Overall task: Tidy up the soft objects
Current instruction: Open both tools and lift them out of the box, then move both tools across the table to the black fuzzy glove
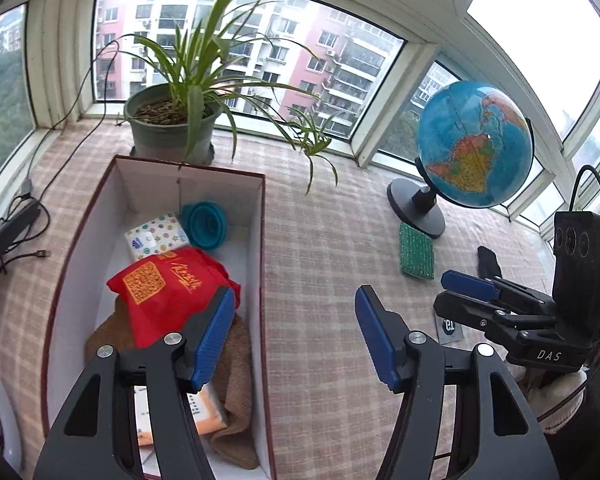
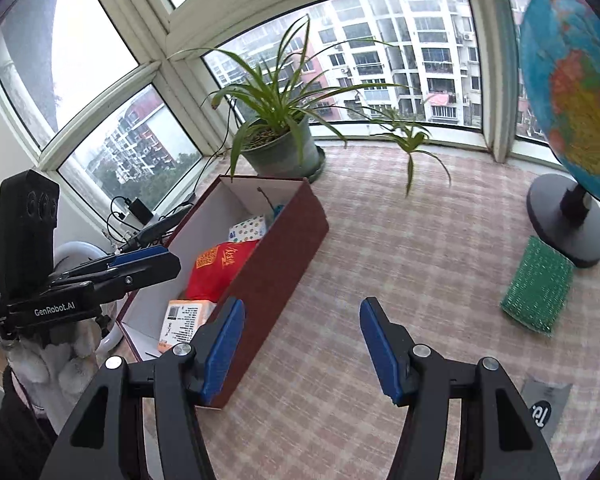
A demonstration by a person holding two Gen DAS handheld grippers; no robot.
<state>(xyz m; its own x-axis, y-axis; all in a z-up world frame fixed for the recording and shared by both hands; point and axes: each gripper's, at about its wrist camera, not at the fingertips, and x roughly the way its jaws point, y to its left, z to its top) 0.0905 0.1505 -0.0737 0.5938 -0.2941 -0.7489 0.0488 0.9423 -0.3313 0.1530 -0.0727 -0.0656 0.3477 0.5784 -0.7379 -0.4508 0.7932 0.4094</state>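
Left gripper (image 1: 296,340): its two blue pads are wide apart and hold nothing. One pad hangs over the box, the other over the cloth.
Right gripper (image 2: 302,346): its blue pads are wide apart too, with nothing between them. It hangs over the cloth, just beside the box.
Table cover: a pink and white checked cloth (image 1: 324,280) lies under everything.
Box: a long dark red cardboard box with white inside walls (image 1: 260,240) sits open on the cloth.
Inside the box, near end: an orange and white paper pack (image 2: 184,320) lies on a brown fuzzy towel (image 1: 236,412).
Inside the box, middle: a red cloth bag with gold print (image 1: 168,284) rests on the towel.
Inside the box, far end: a white tissue pack with coloured dots (image 1: 156,236) touches a teal round foldable cup (image 1: 204,224).
Still outside: a green sparkly scrub sponge (image 2: 538,284) lies on the cloth, just beside the stand of the blue globe (image 1: 472,144), well apart from the box.
Black thing: a small dark soft object (image 1: 489,262) lies near the sponge; I cannot tell what it is.
Far back: a green plant in a grey pot (image 1: 172,128) stands behind the box by the window.
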